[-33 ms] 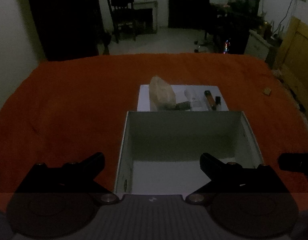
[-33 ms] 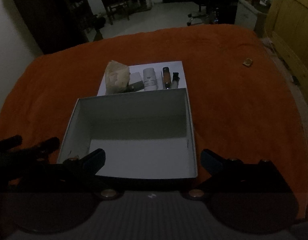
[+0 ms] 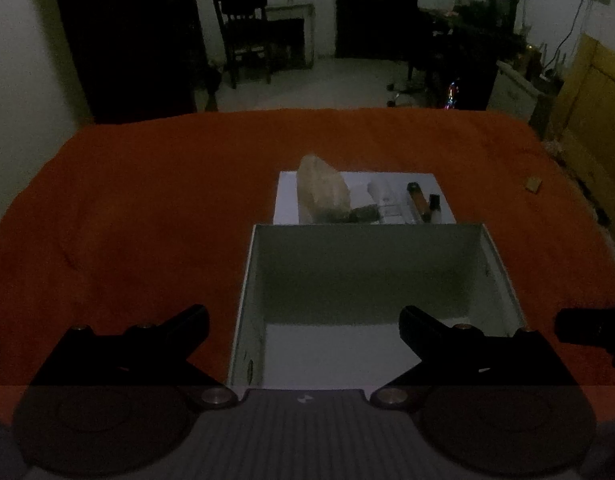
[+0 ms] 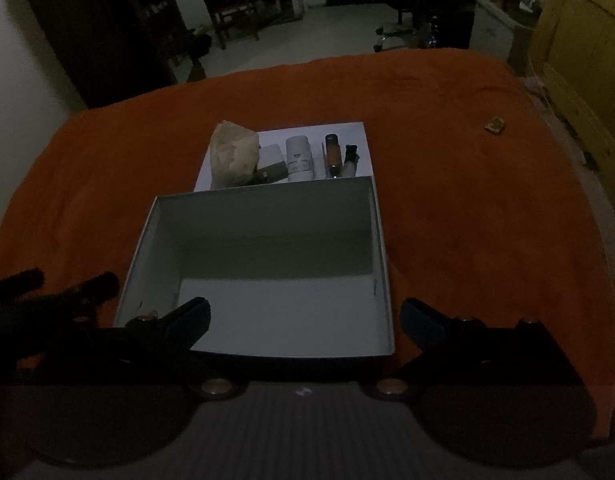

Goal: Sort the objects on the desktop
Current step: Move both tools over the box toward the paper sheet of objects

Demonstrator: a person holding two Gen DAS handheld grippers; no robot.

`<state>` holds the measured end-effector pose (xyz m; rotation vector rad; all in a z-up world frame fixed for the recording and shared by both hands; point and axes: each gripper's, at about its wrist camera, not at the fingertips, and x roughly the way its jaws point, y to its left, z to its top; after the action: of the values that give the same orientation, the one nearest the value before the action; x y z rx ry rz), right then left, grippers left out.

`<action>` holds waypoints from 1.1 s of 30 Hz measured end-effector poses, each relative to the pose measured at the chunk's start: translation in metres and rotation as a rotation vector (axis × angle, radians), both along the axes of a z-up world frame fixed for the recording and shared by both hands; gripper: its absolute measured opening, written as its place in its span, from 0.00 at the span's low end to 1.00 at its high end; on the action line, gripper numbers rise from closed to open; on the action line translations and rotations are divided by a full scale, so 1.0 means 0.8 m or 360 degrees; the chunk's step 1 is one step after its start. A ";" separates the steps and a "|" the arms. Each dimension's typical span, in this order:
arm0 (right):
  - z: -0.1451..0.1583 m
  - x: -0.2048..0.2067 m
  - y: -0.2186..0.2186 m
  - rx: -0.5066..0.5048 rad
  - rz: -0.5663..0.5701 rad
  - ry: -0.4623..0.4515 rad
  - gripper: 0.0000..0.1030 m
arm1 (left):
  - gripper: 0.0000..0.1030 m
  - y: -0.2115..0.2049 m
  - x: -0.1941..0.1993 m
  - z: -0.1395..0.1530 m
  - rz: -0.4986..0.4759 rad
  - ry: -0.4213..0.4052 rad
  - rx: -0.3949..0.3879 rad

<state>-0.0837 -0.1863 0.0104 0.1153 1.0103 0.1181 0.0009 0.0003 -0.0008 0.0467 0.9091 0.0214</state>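
Note:
An empty white box (image 3: 495, 248) (image 4: 381, 240) sits on the orange cloth. Behind it a white sheet (image 3: 285, 196) (image 4: 361, 132) carries a crumpled beige bag (image 3: 321, 190) (image 4: 231, 150), a small grey box (image 4: 271, 162), a white tube (image 3: 383, 196) (image 4: 298, 154), an amber bottle (image 3: 417, 200) (image 4: 332, 152) and a small dark-capped vial (image 3: 434, 206) (image 4: 350, 158). My left gripper (image 3: 303, 320) is open and empty over the box's near left edge. My right gripper (image 4: 305, 314) is open and empty over the box's near edge.
A small tan object (image 3: 532, 185) (image 4: 495, 124) lies on the cloth at the far right. A wooden panel (image 4: 579, 36) stands at the right. A dark chair (image 3: 243, 28) and furniture stand beyond the far edge. The left gripper shows in the right wrist view (image 4: 55, 292).

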 end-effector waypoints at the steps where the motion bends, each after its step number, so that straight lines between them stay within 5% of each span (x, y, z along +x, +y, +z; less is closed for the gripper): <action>1: 0.000 0.000 0.001 -0.0003 0.0002 0.0001 1.00 | 1.00 0.000 0.001 -0.001 0.0003 0.0012 -0.0008; 26: -0.001 0.002 0.007 -0.0041 0.0011 0.0015 1.00 | 1.00 -0.002 0.010 -0.011 -0.0006 0.0029 0.0022; 33: 0.011 0.009 0.000 0.0026 -0.0040 0.0029 1.00 | 1.00 0.003 0.023 -0.010 -0.0004 0.0102 -0.0076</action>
<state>-0.0769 -0.1859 0.0193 0.1439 1.0259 0.1025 0.0195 0.0028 -0.0088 0.0038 0.9736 -0.0042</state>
